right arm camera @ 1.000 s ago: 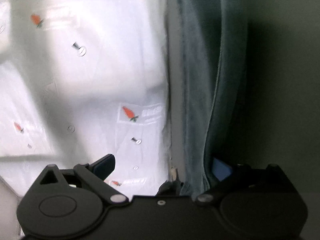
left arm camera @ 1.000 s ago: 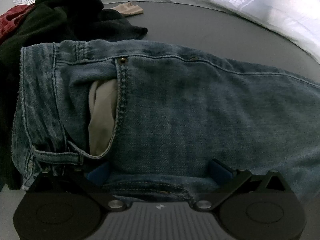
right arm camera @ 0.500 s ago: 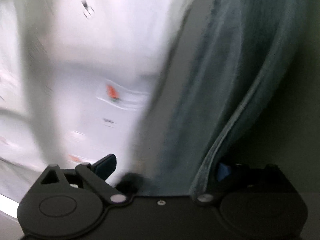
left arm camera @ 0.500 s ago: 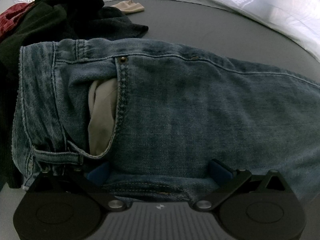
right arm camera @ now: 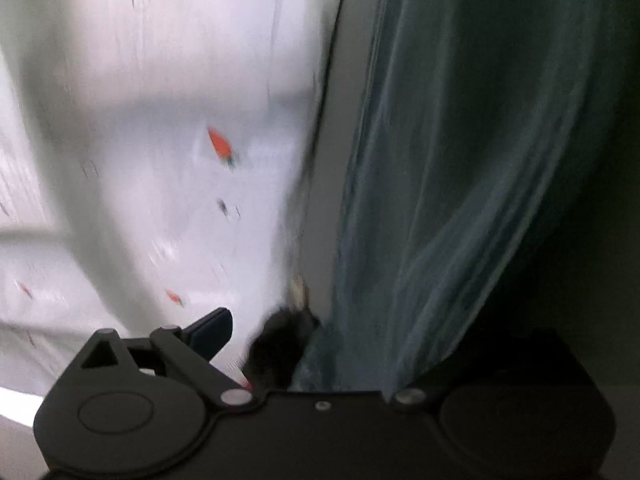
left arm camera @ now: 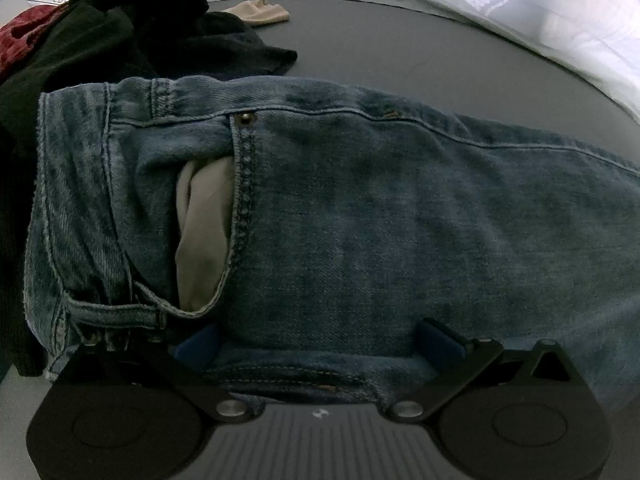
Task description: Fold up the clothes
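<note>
Blue jeans (left arm camera: 360,216) lie flat across the dark grey table (left arm camera: 400,48), waistband to the left, with a pale pocket lining (left arm camera: 204,236) showing. My left gripper (left arm camera: 318,338) rests open on the near edge of the jeans, denim lying between its blue pads (left arm camera: 196,344). In the right wrist view, a jeans leg (right arm camera: 420,200) hangs lengthwise past my right gripper (right arm camera: 328,328). Its left finger (right arm camera: 212,330) stands free and wide; the denim hides the right finger. The view is blurred by motion.
A heap of black clothes (left arm camera: 120,40) and a dark red garment (left arm camera: 20,36) sits at the far left. Behind it lies a small beige cloth (left arm camera: 260,12). White printed plastic sheeting (left arm camera: 540,8) borders the table, also seen as sheeting with orange marks (right arm camera: 160,140).
The right gripper has swung, so the jeans leg and white sheeting shifted and blurred across its view. The left gripper and the jeans top have barely moved.
</note>
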`<state>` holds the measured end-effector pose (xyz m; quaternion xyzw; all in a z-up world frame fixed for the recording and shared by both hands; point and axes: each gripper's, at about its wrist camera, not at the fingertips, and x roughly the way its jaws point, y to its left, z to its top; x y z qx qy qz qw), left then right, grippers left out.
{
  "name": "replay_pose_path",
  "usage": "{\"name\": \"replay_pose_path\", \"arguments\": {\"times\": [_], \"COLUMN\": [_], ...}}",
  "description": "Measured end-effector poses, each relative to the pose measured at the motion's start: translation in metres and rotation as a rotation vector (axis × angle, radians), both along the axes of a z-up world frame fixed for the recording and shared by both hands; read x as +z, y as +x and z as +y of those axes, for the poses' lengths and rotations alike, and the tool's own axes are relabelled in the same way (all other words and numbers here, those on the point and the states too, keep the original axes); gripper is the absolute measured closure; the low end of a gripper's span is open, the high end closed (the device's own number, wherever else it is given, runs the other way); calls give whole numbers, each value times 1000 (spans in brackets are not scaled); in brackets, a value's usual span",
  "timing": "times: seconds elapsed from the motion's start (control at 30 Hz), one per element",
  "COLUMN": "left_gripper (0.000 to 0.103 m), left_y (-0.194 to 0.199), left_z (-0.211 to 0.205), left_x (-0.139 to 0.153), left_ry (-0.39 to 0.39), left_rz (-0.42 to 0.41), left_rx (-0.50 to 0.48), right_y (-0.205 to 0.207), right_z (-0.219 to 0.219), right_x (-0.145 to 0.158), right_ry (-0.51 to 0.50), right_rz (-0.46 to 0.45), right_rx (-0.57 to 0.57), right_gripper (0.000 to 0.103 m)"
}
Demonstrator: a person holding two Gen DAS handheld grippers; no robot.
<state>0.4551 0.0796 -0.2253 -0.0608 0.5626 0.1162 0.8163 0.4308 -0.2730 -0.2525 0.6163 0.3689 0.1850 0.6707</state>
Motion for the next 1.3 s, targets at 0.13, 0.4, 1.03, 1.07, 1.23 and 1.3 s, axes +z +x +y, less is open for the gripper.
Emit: {"name": "replay_pose_path", "arguments": {"times": [0.13,0.4,1.03,1.07,1.23,1.3], "left_gripper": [0,0,0,0,0,0], "left_y": [-1,-6,-16,-16,-18,-22], "left_z": [-1,-3,-5,-5,-2,1], "left_x": [0,0,5,5,8,10], "left_ry": [2,6,4,1,-19,-39], "left_rz": [-7,-22,-39,-36,-34,-44], "left_rx": [2,2,-1,-2,-12,-14], "right_y": [28,32,12,8,-11,-17], "right_z": [48,112,101,98,86,87], "right_x": [-3,-11,-24,-21,16,36], "right_ry": [-46,-16,62,53,-243,-394], "right_rz": [9,20,171,174,207,168], "right_rx": [125,299,174,165,92,72], "right_gripper": [1,1,14,15,34,42]}}
